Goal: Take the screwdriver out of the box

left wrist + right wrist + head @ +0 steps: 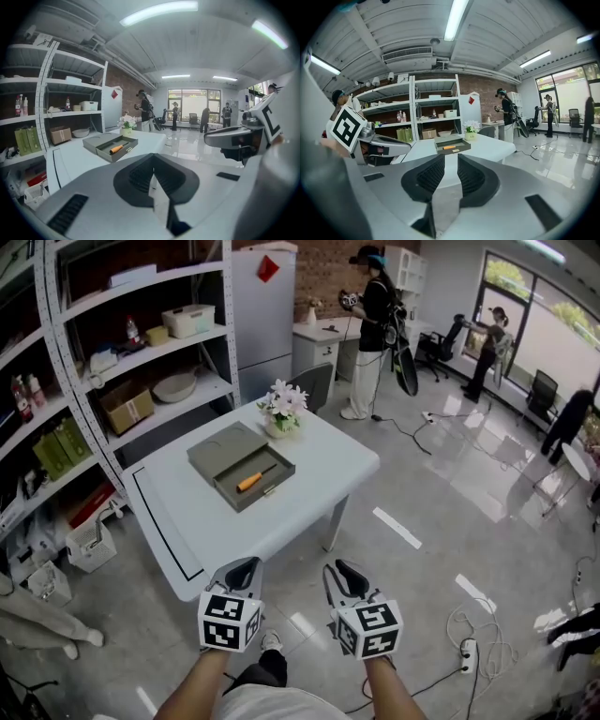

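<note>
A grey box [212, 457] lies open on the white table [309, 493], its lid folded back to the far left. Inside it lies the orange-handled screwdriver [255, 479]. Both grippers hover side by side short of the table's near edge, well apart from the box. My left gripper [242, 568] has its pads meeting, with nothing between them. My right gripper [345, 570] shows a narrow gap between its pads [471, 176], which holds nothing. Each gripper view shows the box [101, 143] [459, 149] and the screwdriver [116, 149] [449, 147] far ahead beyond the jaws.
A pot of flowers [283, 409] stands just behind the box. Metal shelving [112, 362] lines the left wall, with a white fridge [264, 315] and a chair [314, 385] beyond the table. People stand at the back of the room. Cables and a power strip [466, 652] lie on the floor at the right.
</note>
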{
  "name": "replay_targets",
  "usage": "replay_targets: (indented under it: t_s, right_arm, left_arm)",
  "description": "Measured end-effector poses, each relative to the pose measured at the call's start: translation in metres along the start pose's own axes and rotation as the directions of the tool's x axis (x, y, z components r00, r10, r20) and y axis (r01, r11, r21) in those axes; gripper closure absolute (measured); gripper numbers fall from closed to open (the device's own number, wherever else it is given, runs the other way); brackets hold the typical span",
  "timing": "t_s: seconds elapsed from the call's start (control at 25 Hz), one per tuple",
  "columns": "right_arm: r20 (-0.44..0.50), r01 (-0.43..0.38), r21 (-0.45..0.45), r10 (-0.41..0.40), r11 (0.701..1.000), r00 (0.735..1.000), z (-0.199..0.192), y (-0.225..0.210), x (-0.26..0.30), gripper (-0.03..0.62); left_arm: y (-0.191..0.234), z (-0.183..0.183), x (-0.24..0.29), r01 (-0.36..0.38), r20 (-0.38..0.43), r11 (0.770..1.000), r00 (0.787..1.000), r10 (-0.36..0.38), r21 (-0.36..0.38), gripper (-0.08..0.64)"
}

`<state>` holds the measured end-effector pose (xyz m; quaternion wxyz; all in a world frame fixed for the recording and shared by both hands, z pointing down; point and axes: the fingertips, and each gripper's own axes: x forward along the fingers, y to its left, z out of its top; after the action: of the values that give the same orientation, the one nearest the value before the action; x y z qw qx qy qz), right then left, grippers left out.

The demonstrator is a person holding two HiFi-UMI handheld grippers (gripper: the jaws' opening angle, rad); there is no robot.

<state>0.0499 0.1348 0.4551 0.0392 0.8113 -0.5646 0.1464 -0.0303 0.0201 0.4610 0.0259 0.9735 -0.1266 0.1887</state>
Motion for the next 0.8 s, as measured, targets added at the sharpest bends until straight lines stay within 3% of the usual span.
replay_targets:
  t_s: [0.8]
  right_arm:
    - [-0.098, -0.062, -0.038, 0.058, 0.997, 0.994, 0.046, -0.026, 0.176, 0.462]
  left_arm:
    - [0.125, 0.031, 0.118, -0.008, -0.051, 0.998, 0.999, 0.005, -0.058, 0.554]
